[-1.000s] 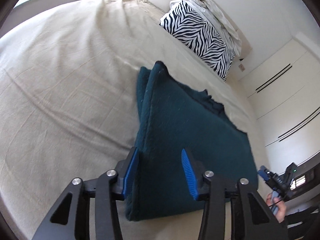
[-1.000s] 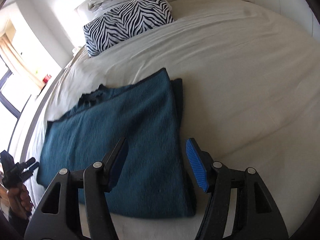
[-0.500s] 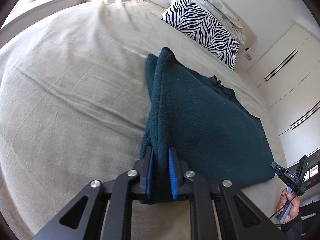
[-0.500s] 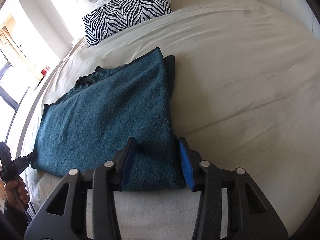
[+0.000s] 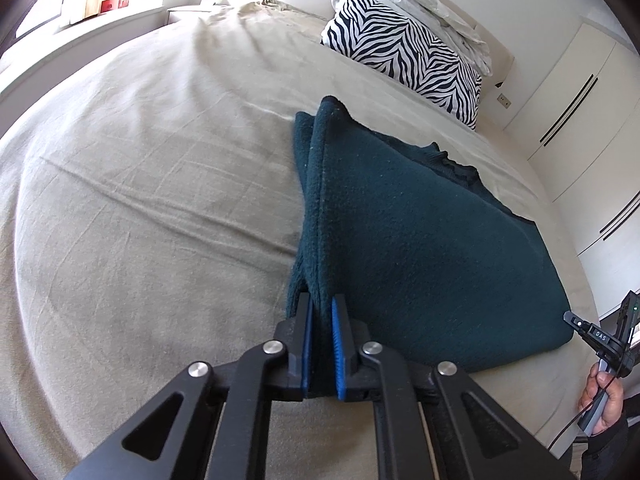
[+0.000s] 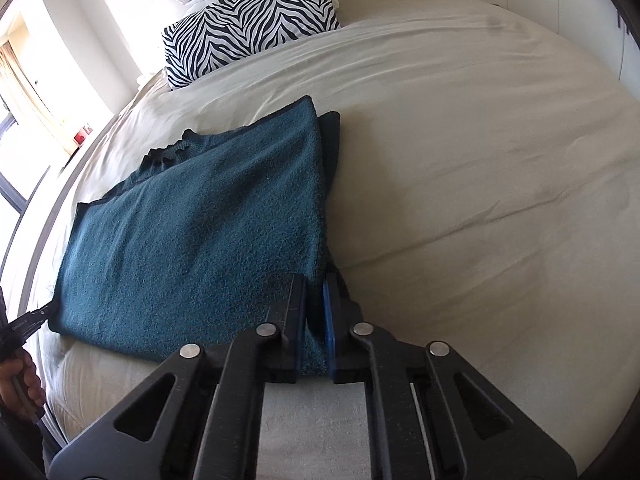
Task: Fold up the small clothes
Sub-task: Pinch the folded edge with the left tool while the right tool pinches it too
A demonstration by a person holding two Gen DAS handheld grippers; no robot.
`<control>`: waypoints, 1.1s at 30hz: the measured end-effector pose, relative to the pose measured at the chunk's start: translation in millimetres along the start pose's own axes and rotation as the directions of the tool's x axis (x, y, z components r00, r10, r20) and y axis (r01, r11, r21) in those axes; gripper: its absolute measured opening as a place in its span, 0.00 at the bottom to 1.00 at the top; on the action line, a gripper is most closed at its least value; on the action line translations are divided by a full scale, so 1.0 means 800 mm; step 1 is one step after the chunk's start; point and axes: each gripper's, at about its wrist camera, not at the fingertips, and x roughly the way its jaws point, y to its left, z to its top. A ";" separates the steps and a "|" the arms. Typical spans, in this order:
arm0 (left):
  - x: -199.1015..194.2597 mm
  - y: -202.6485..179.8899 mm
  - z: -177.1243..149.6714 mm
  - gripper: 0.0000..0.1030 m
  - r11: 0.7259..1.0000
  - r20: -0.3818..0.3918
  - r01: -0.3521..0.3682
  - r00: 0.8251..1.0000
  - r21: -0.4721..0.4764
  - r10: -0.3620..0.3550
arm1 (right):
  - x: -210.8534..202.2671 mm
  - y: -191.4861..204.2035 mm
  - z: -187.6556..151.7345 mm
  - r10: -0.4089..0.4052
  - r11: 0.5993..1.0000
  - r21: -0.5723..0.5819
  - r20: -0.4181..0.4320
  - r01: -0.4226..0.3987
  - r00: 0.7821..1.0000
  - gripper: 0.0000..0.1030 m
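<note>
The left gripper [image 5: 320, 316] has its blue-padded jaws pressed almost together, pinching the near corner of a dark teal garment [image 5: 420, 248]. The pinched cloth rises in a ridge between the pads, and the folded edge runs straight ahead of the fingers. The rest of the garment spreads to the right of this gripper, flat on a pale bed sheet [image 5: 140, 200].

The right gripper [image 6: 314, 300] is likewise clamped nearly closed on the garment's [image 6: 200, 232] other near corner, with a fold of teal cloth held between its pads; the cloth lies to its left on the sheet [image 6: 480, 180]. A person's hand [image 6: 20, 380] shows at the far left edge there.

Beyond the garment, at the far end of the bed, lies a zebra-striped pillow [image 5: 404, 52] with crumpled white bedding [image 5: 432, 8] on it.
</note>
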 end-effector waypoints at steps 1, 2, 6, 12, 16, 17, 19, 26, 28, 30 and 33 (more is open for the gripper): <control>-0.001 0.000 0.000 0.08 1.000 0.002 -0.001 1.000 0.000 0.001 | -0.003 0.001 0.000 -0.001 1.000 -0.002 0.008 0.001 1.000 0.06; -0.002 -0.001 0.000 0.08 1.000 0.006 -0.001 1.000 0.002 0.001 | -0.004 0.002 0.001 -0.003 1.000 -0.004 0.012 0.003 1.000 0.06; -0.006 -0.001 -0.001 0.08 1.000 0.017 -0.011 1.000 0.011 0.011 | -0.007 0.005 0.001 -0.010 1.000 -0.012 0.020 0.010 1.000 0.05; -0.013 0.000 -0.005 0.07 1.000 0.034 -0.018 0.999 0.019 0.017 | -0.013 0.004 -0.001 0.000 1.000 -0.003 0.027 0.000 1.000 0.05; -0.013 0.001 -0.009 0.07 1.000 0.032 -0.020 0.999 0.020 0.019 | -0.014 0.001 -0.007 -0.003 1.000 -0.002 0.020 0.003 1.000 0.05; -0.013 0.002 -0.010 0.07 1.000 0.031 -0.021 0.999 0.021 0.020 | -0.014 0.000 -0.007 -0.002 1.000 -0.001 0.017 0.002 1.000 0.05; -0.012 0.004 -0.011 0.07 1.000 0.027 -0.020 0.999 0.019 0.020 | -0.014 -0.004 -0.010 0.002 1.000 0.009 0.013 -0.002 1.000 0.05; -0.010 0.011 -0.016 0.07 1.000 0.014 -0.016 1.000 0.010 0.016 | -0.012 -0.007 -0.020 0.003 1.000 0.018 -0.002 -0.003 1.000 0.05; -0.010 0.014 -0.017 0.07 1.000 0.012 -0.013 1.000 0.007 0.013 | -0.012 -0.009 -0.022 0.005 1.000 0.025 -0.006 -0.005 1.000 0.05; -0.011 0.015 -0.018 0.07 1.000 0.012 -0.013 1.000 0.006 0.013 | -0.012 -0.011 -0.024 0.013 0.999 0.035 -0.008 -0.012 1.000 0.05; -0.011 0.016 -0.020 0.07 1.000 0.009 -0.011 1.000 0.003 0.011 | -0.011 -0.014 -0.029 0.020 0.999 0.047 -0.013 -0.019 1.000 0.05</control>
